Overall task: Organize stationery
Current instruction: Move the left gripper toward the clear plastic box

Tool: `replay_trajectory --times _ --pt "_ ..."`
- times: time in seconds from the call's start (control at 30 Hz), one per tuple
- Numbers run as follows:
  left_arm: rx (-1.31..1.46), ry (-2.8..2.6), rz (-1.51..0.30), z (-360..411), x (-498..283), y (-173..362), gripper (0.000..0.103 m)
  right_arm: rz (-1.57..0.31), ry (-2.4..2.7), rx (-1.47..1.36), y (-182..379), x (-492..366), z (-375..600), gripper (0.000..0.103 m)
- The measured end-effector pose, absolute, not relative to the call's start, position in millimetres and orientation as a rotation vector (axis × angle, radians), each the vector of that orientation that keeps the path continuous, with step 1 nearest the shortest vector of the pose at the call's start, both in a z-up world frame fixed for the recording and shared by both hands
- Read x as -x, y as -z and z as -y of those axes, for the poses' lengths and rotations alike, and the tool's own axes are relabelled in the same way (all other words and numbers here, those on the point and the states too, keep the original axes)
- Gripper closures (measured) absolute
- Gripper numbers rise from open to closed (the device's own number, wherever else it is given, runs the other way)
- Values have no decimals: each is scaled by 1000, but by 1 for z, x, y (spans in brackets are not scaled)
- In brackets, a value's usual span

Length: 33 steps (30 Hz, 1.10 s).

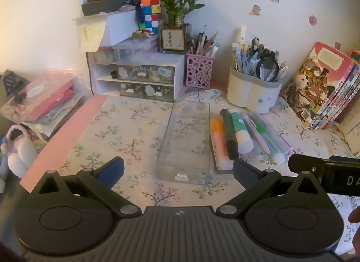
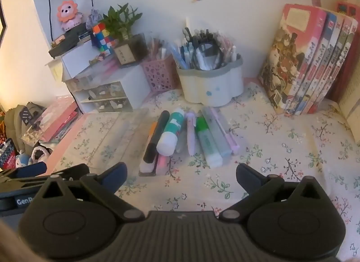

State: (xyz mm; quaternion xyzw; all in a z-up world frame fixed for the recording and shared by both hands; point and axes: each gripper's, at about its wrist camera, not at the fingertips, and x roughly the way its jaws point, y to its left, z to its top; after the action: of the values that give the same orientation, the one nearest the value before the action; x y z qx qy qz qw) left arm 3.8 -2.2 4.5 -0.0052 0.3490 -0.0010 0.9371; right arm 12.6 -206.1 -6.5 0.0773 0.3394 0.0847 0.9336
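Note:
A clear plastic pencil box [image 1: 185,140] lies empty on the floral desk mat, ahead of my left gripper [image 1: 178,169], which is open and empty. To its right lies a row of stationery: an orange highlighter [image 1: 219,142], a black marker [image 1: 229,133], a glue stick [image 1: 240,129], a pink pen [image 1: 256,132] and a green highlighter [image 1: 270,142]. In the right wrist view my right gripper [image 2: 181,176] is open and empty just in front of the same row: black marker [image 2: 156,137], glue stick [image 2: 171,131], pink pen [image 2: 190,133], green highlighter [image 2: 207,142]. The clear box [image 2: 117,133] shows faintly to the left.
At the back stand a white pen holder [image 1: 252,93], a pink mesh pen cup [image 1: 199,70], a drawer unit [image 1: 137,79] with a plant and puzzle cube, and a row of books [image 1: 324,88]. A pile of pouches [image 1: 42,102] lies left. The other gripper's arm [image 1: 326,172] is at right.

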Motion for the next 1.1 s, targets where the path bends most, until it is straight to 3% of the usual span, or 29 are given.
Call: replay_trajectory --times 1.1 --pt "-15 26 -753 11 -19 14 5 -722 -139 -123 18 -26 207 30"
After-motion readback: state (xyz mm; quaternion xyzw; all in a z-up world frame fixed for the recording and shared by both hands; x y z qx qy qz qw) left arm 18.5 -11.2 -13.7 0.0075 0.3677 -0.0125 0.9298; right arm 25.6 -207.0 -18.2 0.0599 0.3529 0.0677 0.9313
